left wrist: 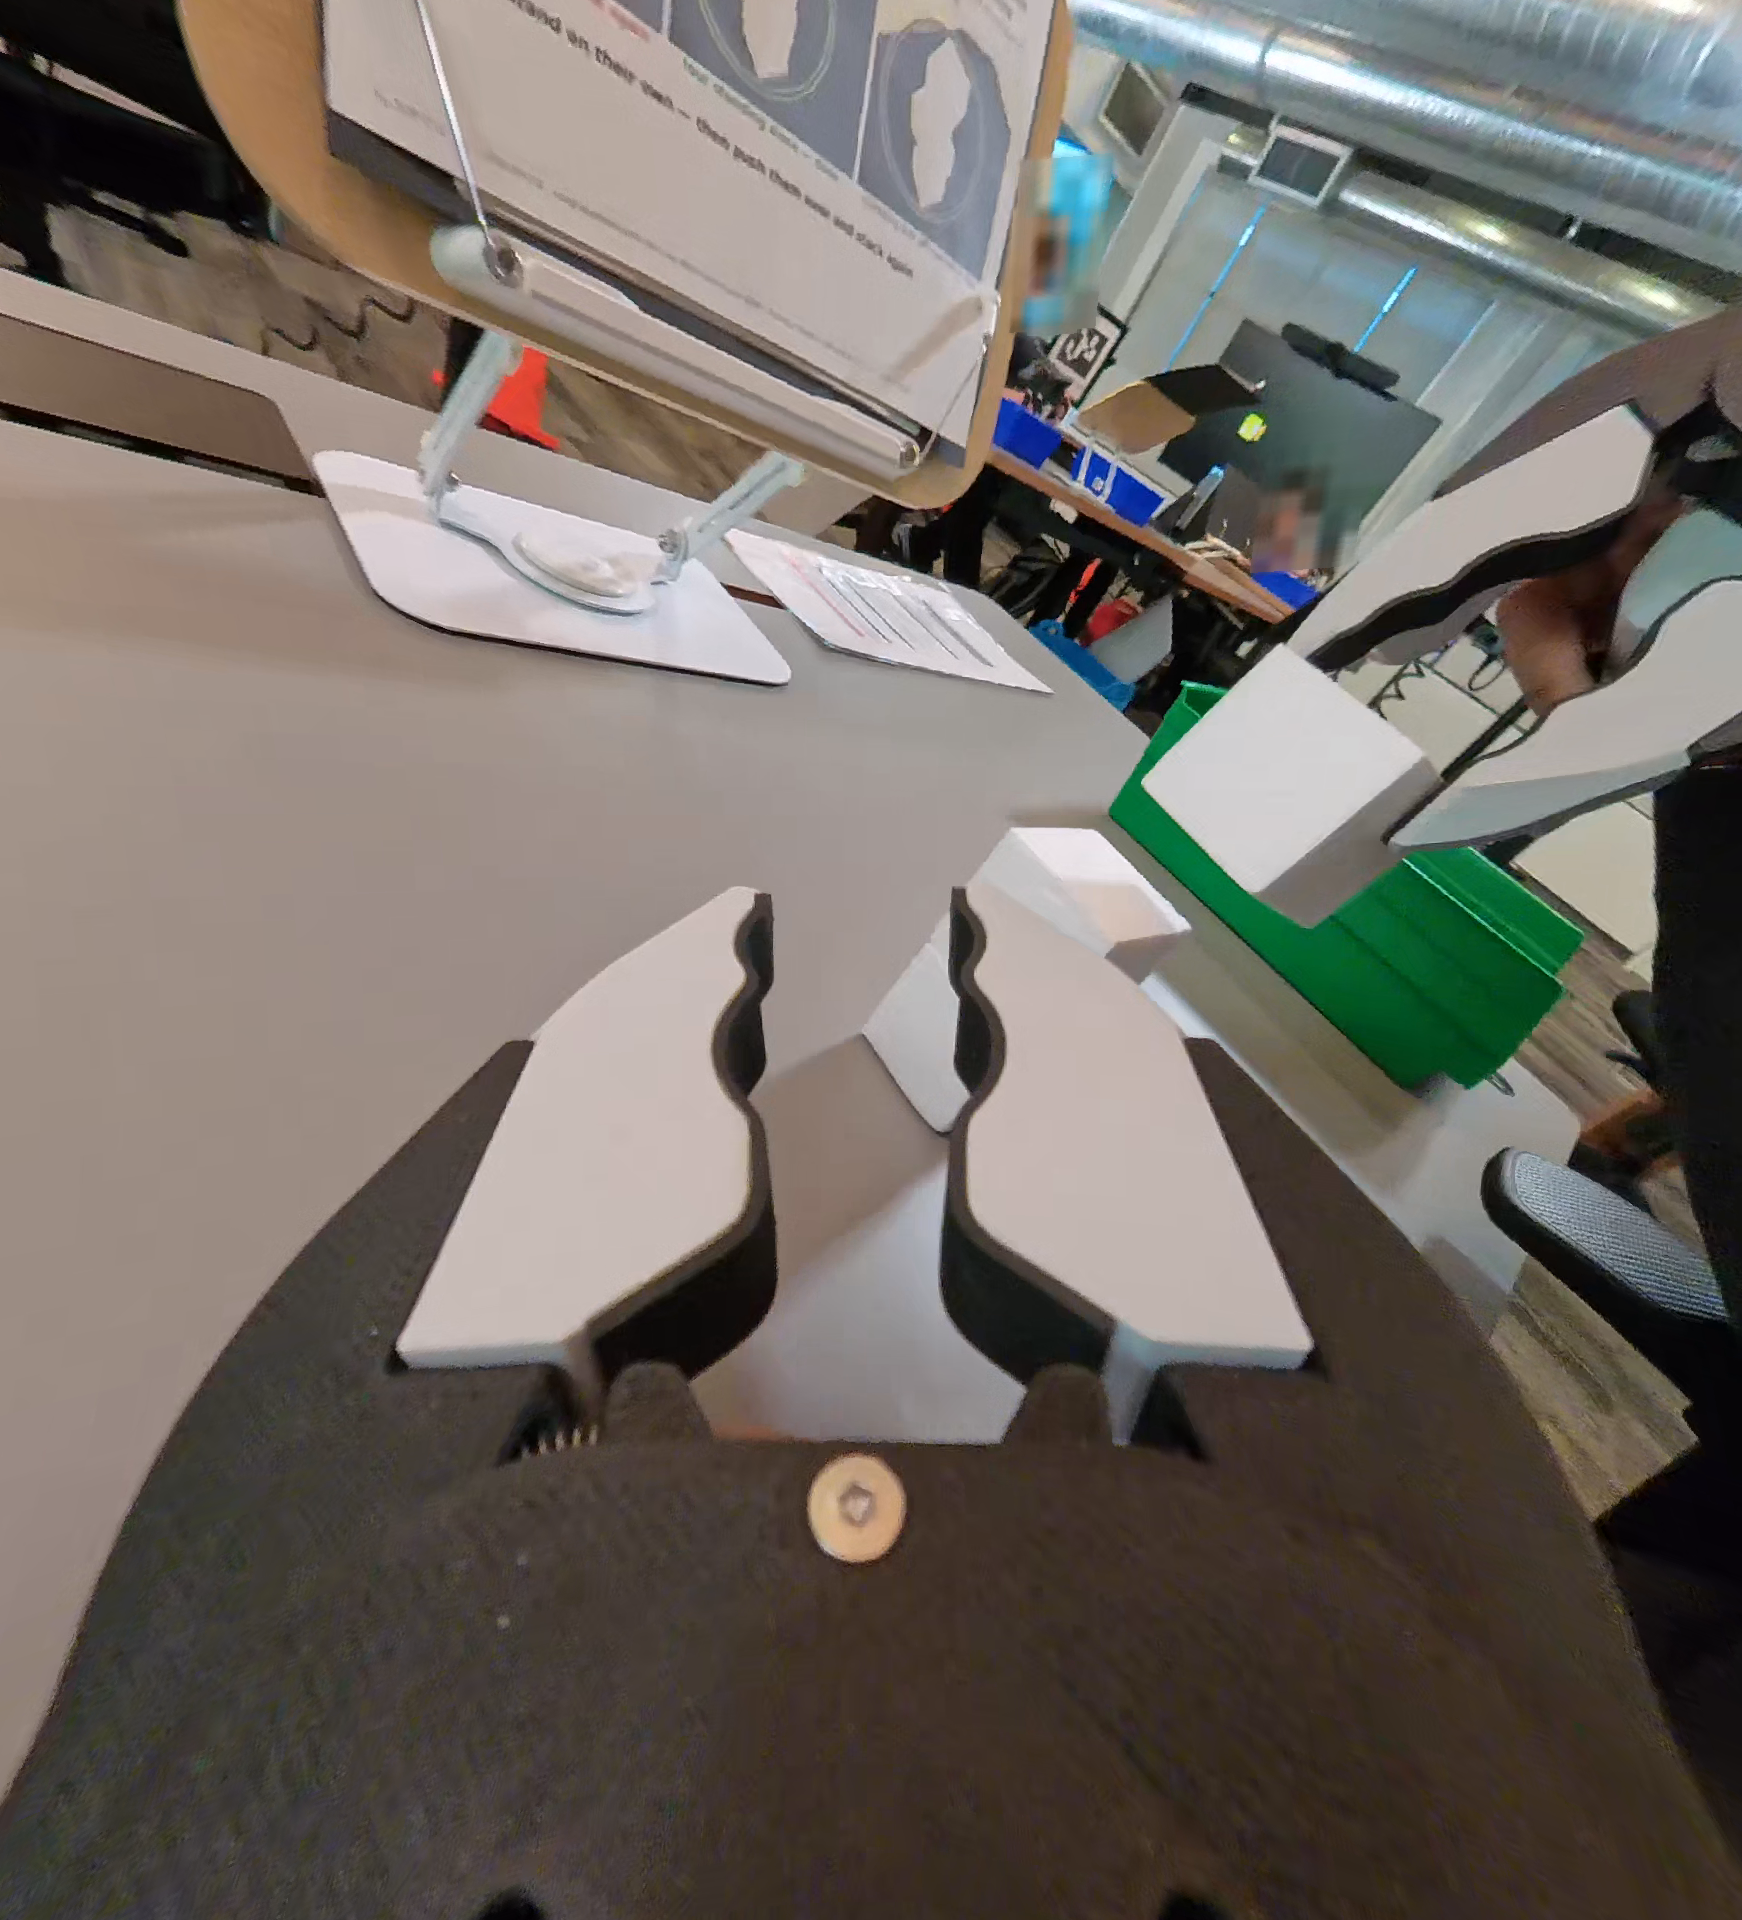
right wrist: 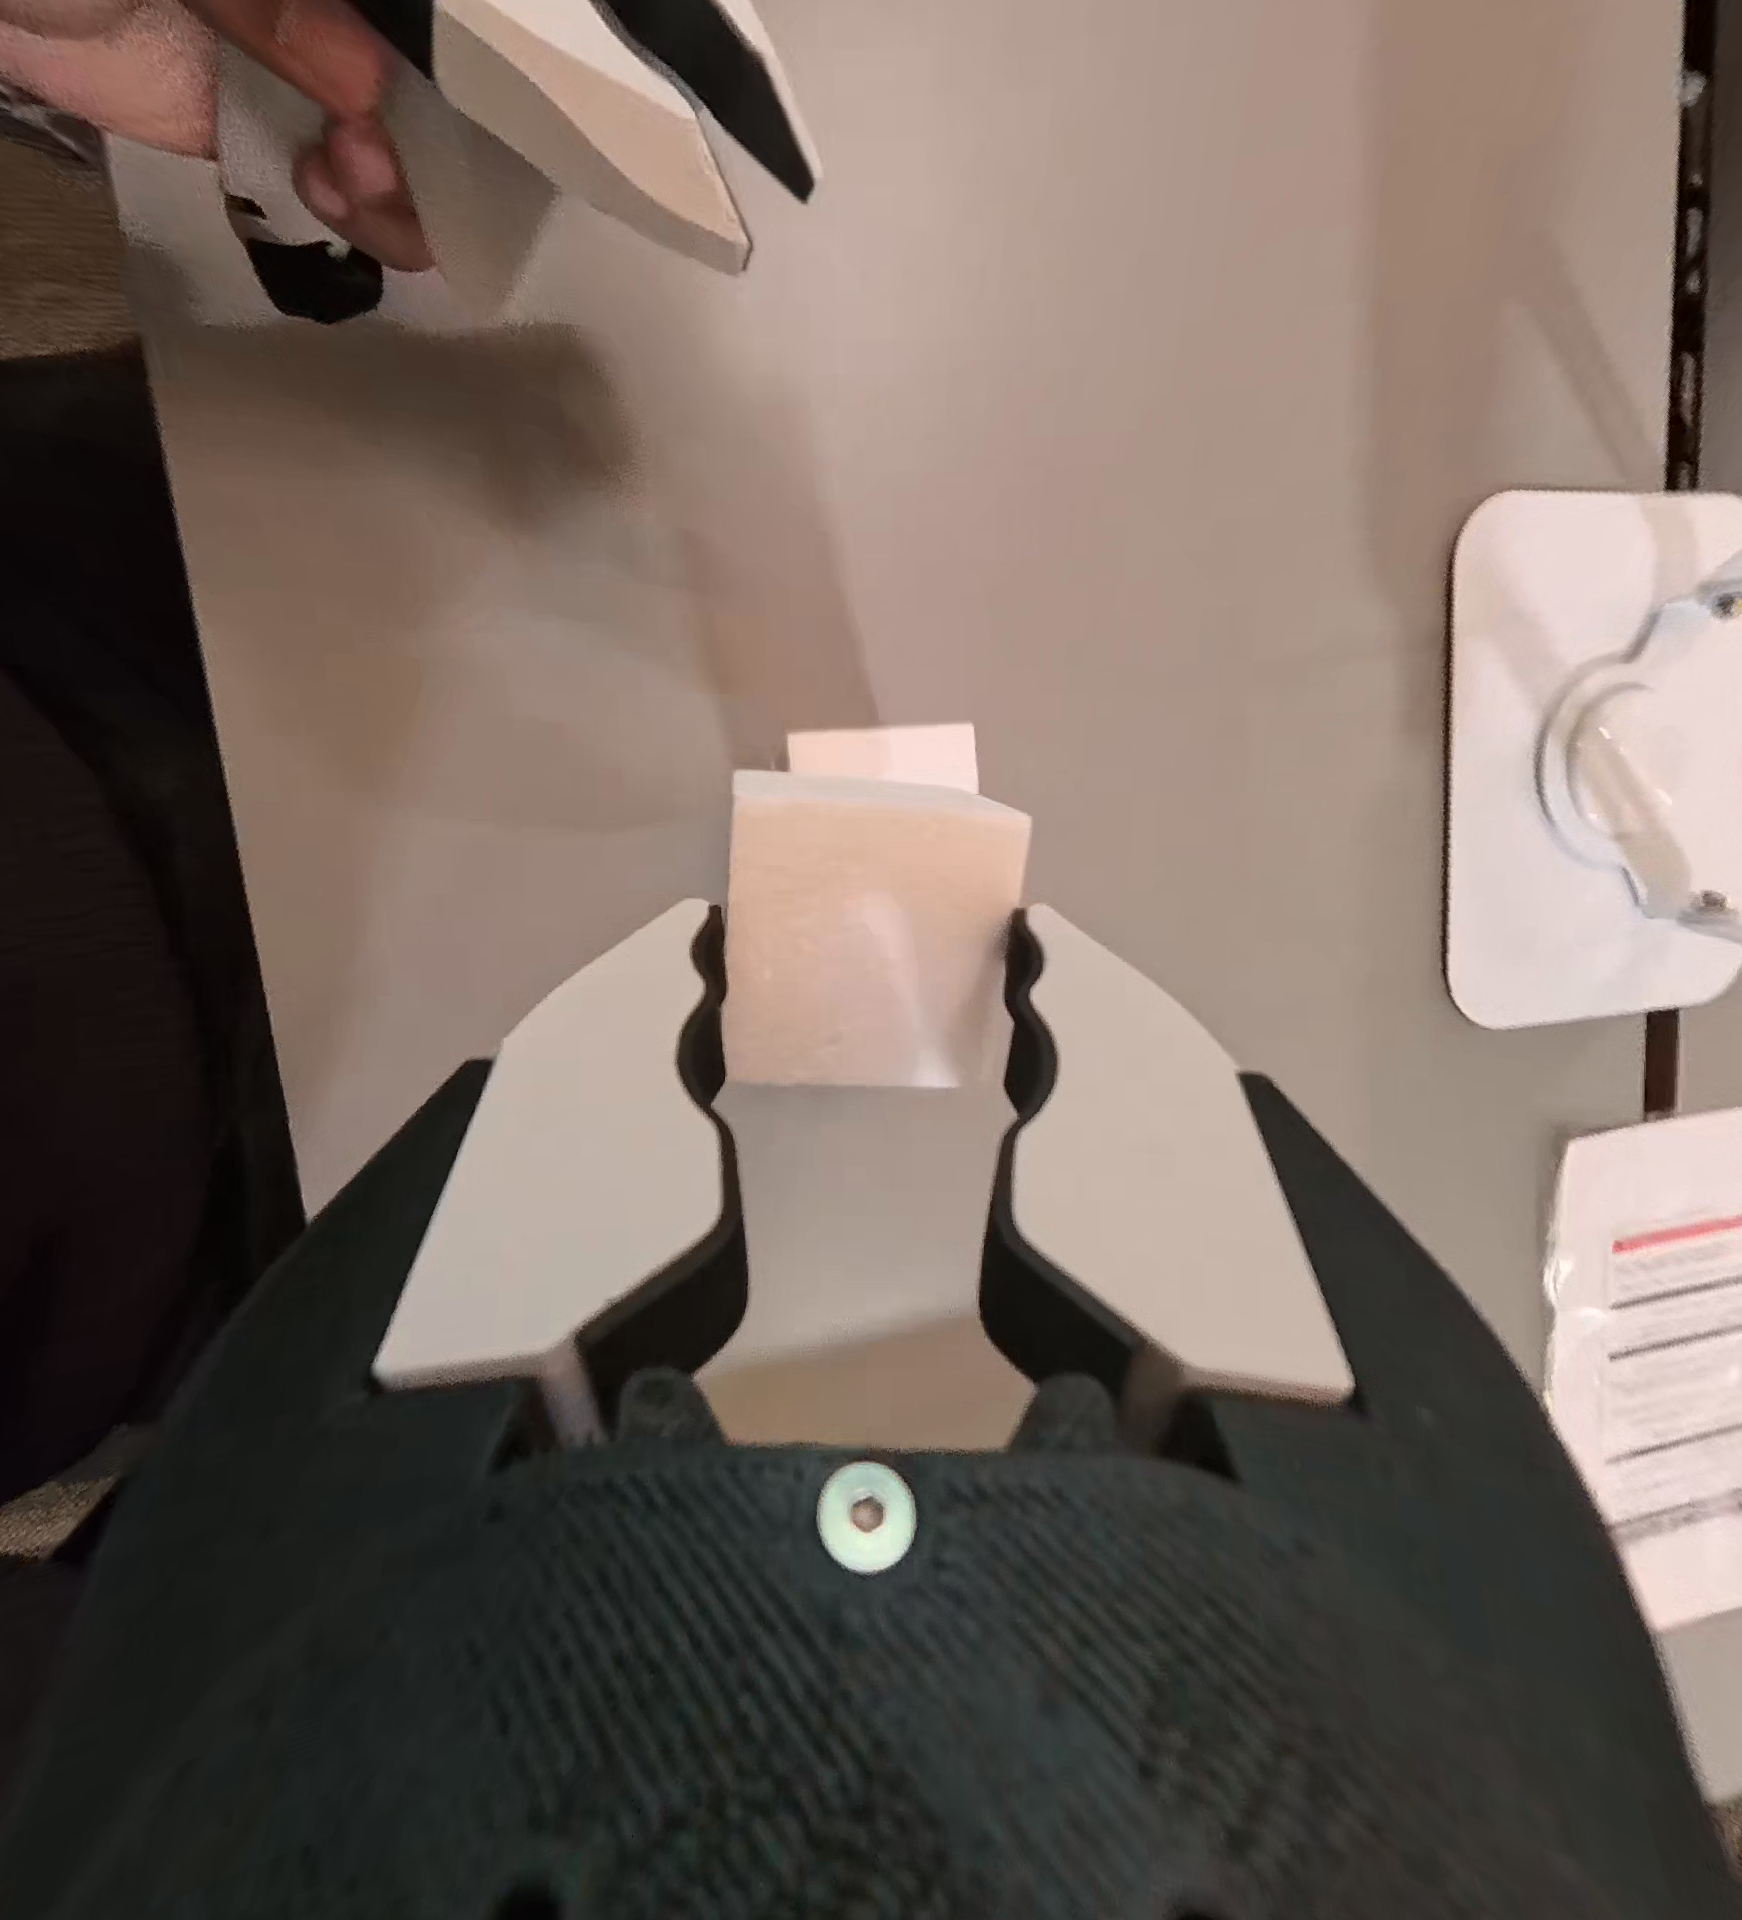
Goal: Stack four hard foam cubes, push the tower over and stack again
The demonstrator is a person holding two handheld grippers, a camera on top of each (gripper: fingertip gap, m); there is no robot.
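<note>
My right gripper (right wrist: 865, 914) is shut on a white foam cube (right wrist: 846, 956) and holds it in the air above the grey table (right wrist: 1210, 416). Another white cube (right wrist: 888, 756) shows just past it, lower down. In the left wrist view the right gripper (left wrist: 1366, 821) holds its cube (left wrist: 1282, 769) above and to the right of two white cubes (left wrist: 1085, 883) (left wrist: 908, 1039) on the table. My left gripper (left wrist: 859, 914) is open and empty, with the nearer cube partly hidden behind its right finger (left wrist: 1095, 1143). The left gripper also shows in the right wrist view (right wrist: 638, 145), held by a hand.
A green bin (left wrist: 1418, 966) stands at the table's right edge behind the held cube. A document stand on a white base (left wrist: 555, 592) (right wrist: 1594, 769) and a laminated sheet (left wrist: 898, 613) (right wrist: 1698, 1351) lie at the back. A chair (left wrist: 1615, 1247) is beside the table. The tips of one gripper are about 15 cm away from the tips of the other.
</note>
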